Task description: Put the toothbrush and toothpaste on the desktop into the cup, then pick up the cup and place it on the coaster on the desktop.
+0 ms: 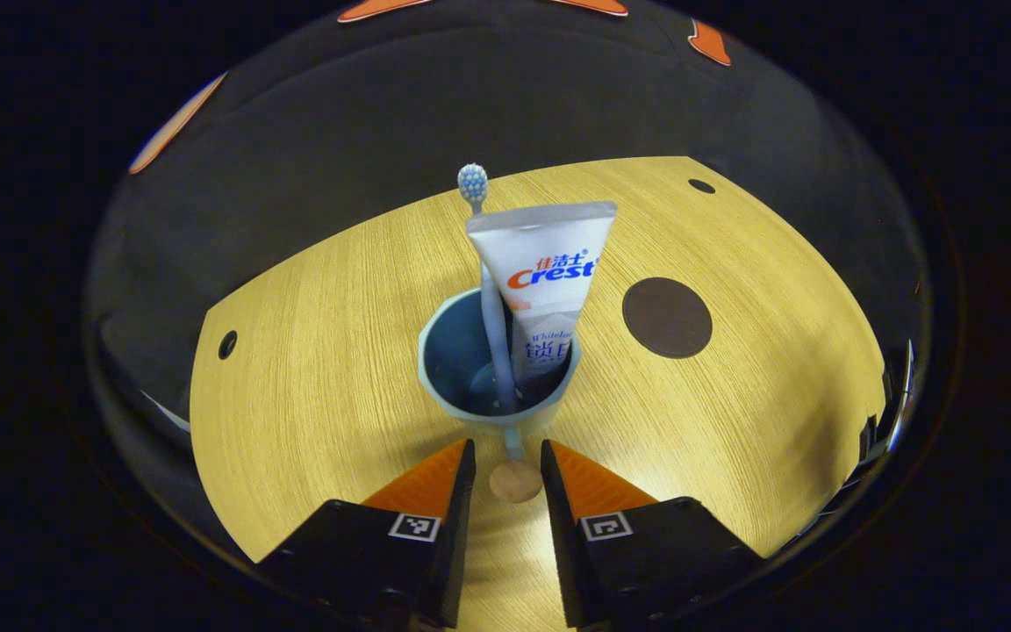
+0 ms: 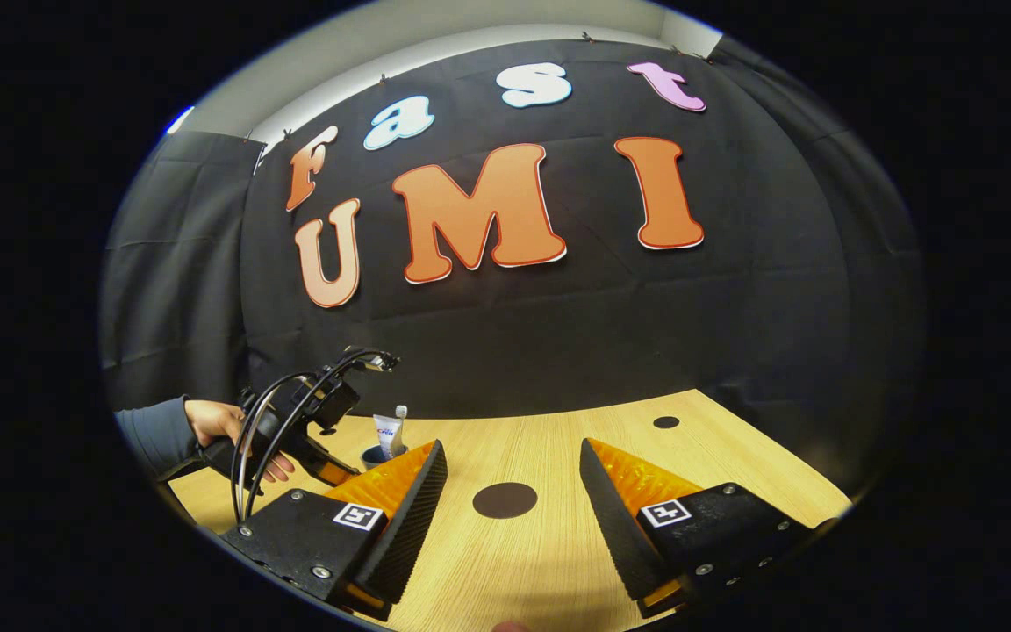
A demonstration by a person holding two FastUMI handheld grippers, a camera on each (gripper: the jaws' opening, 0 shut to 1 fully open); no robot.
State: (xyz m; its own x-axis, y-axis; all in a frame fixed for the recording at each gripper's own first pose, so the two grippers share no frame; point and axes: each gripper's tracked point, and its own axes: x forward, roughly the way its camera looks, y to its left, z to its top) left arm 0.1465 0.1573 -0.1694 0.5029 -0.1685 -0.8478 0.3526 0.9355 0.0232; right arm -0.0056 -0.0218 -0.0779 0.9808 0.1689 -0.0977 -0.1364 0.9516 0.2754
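Now we see the cup near the table's middle, toothbrush and toothpaste upright inside, bristles up. Our left gripper straddles the cup's handle, fingers apart, not pressing. Our right gripper hangs spread above the coaster.

1 cup, 1 toothbrush, 1 toothpaste — 1 coaster.

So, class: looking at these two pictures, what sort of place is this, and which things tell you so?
Probably a staged recording booth, not a real bathroom. Black cloth hangs as the wall behind a bare wooden desktop, and a person's hand holds a gripper rig. The cup and coaster look like set props.
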